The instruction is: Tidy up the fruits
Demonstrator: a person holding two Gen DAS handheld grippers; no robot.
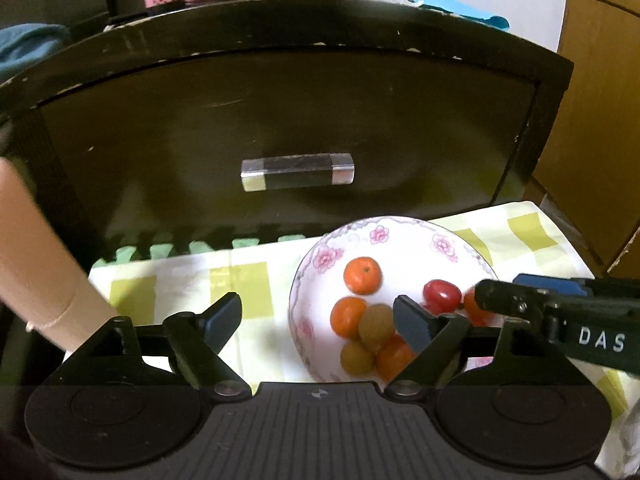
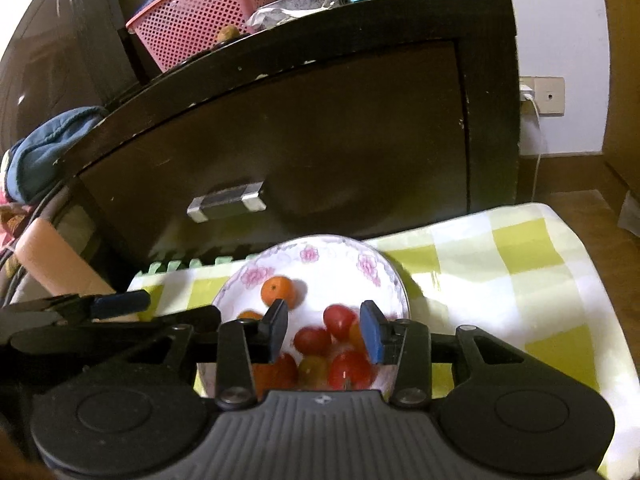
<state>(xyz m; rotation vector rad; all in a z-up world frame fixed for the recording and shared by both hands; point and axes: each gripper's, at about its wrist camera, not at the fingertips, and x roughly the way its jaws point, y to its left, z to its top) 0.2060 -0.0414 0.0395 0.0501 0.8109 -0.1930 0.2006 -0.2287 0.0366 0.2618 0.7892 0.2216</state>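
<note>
Fruits in floral bowl; both hand-held grippers empty.

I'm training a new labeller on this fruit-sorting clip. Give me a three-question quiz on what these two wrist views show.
1. True or false: the left gripper holds a fruit.
2. Which piece of fruit lies nearest the far rim of the floral bowl?
A) a red tomato B) an orange C) a brownish-green fruit
3. Fill in: the bowl stands on a green-and-white checked ____, in front of a dark drawer.

Key
1. False: its jaws stand wide apart with nothing between them.
2. B. The red tomatoes and the brownish-green fruits lie nearer the cameras.
3. cloth
</note>
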